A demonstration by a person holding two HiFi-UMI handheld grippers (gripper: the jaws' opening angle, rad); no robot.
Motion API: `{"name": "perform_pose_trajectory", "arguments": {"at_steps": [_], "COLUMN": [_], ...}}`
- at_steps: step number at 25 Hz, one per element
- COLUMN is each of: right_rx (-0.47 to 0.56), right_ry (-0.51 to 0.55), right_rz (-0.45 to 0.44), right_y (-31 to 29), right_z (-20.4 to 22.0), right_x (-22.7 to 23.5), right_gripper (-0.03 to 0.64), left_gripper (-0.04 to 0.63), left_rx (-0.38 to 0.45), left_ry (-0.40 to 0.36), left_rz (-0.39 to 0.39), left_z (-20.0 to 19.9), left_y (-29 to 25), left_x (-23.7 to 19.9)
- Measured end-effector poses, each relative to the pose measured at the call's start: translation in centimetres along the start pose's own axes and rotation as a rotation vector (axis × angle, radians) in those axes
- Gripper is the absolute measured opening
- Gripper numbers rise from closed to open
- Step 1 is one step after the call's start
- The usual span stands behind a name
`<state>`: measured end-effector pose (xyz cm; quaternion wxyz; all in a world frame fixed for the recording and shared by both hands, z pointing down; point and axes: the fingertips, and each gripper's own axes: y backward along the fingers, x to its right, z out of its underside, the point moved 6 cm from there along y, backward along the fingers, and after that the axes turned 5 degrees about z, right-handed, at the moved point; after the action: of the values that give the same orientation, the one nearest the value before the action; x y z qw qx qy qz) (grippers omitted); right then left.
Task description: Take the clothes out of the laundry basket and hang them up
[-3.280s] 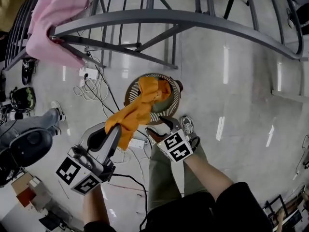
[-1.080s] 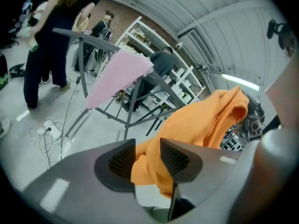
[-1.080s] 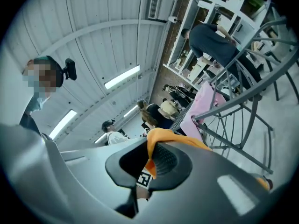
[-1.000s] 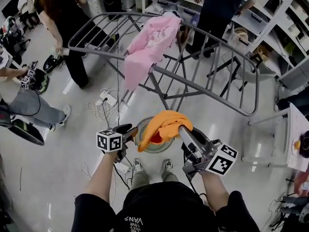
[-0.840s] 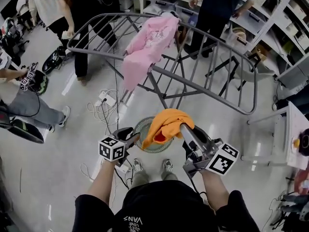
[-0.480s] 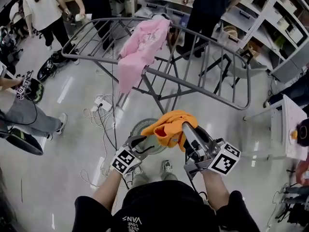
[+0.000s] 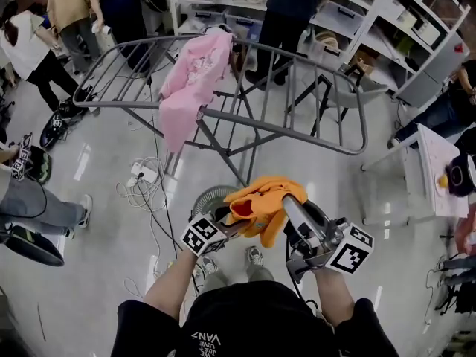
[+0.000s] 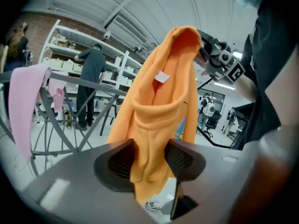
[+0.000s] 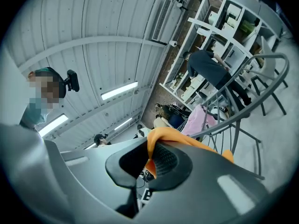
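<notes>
The right tool (image 7: 287, 202) was clamped on an orange shirt (image 7: 262, 198). The left tool (image 7: 231, 227), its jaws just opened wider, straddled the shirt's hanging fold without squeezing it.

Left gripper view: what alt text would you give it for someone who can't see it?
An orange garment hangs between the left gripper's open tongs, which have just been opening, its top pinched by the right gripper. Behind stand a grey drying rack with a pink garment on it, and shelves.
</notes>
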<state>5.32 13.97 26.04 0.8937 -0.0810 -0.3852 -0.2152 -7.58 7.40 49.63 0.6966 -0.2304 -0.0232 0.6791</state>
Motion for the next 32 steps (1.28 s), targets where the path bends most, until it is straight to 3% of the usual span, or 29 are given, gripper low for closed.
{"name": "perform_pose_trajectory", "arguments": {"at_steps": [3,6,14,18,22,25,32], "right_rx": [0.031,0.058,0.081,0.079,0.077,0.058,-0.005], "right_ry": [0.004,0.003,-0.031,-0.04,-0.096,-0.157,-0.275], "right_rz": [0.044,0.099,0.227,0.303,0.366,0.343,0.177], "right_y": [1.1,2.5,6.4,8.2,9.8,10.7,11.4], "right_z": [0.3,0.5,2.2,3.3,4.6,5.5,7.5], "right_x": [0.6,1.7,5.3,6.9,9.1,10.4,10.9], "right_gripper": [0.012,0.012,0.014,0.014,0.014,0.022,0.046], "left_gripper": [0.153,0.02,0.011,0.009,0.009,0.009,0.009], "left_rx": [-0.011,-0.032,-0.03,-0.033,0.022,0.067,0.13], "left_ry": [0.02,0.008,-0.131,-0.177,-0.206,-0.233,-0.279], "left_rz": [0.03,0.013,-0.171,-0.197,-0.18,-0.172,-0.162], "left_z": [0.2,0.3,-4.9,-8.9,-13.6,-17.3,-23.0], "left_y": [0.0,1.6,8.1,9.8,10.6,10.1,8.9], "left_x": [0.1,-0.3,-2.3,-1.7,-0.2,1.5,4.2]}}
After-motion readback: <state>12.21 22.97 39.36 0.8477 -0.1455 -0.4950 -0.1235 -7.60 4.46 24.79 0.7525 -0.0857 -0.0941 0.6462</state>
